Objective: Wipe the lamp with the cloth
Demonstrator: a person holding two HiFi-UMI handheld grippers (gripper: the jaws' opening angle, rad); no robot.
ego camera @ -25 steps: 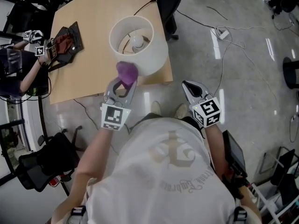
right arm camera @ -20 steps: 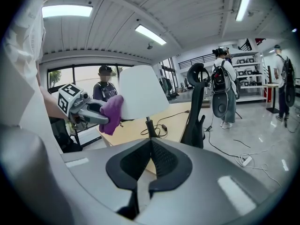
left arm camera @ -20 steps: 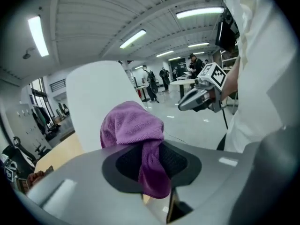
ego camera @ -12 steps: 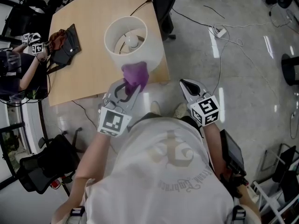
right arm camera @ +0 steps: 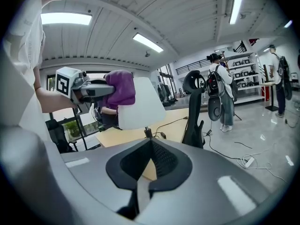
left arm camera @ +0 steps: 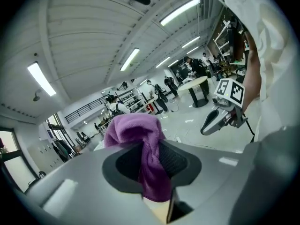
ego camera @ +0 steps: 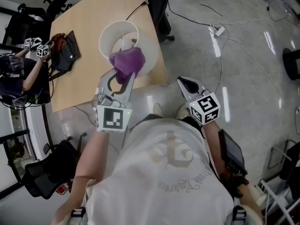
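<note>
Fingers point(left arm camera: 180, 159) of left gripper point(ego camera: 123, 74): clamped on purple cloth point(ego camera: 126, 59)
Fingers point(right arm camera: 165, 159) of right gripper point(ego camera: 184, 83): pressed together
Cloth: bunched, at lamp point(ego camera: 105, 32) shade's near rim
Lamp: upright on desk point(ego camera: 84, 78), near its edge
Right gripper: beside desk, over floor point(ego camera: 243, 55)

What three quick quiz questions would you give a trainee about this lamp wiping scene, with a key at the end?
1. Multiple choice: what is between the jaws of the left gripper? A, a purple cloth. B, a sponge. C, nothing.
2. True or false: the right gripper is touching the lamp.
3. Short answer: what does the lamp stand on?

Key: 1, A. 2, false; it hangs off to the side over the floor, jaws shut and empty. 3, the wooden table.
</note>
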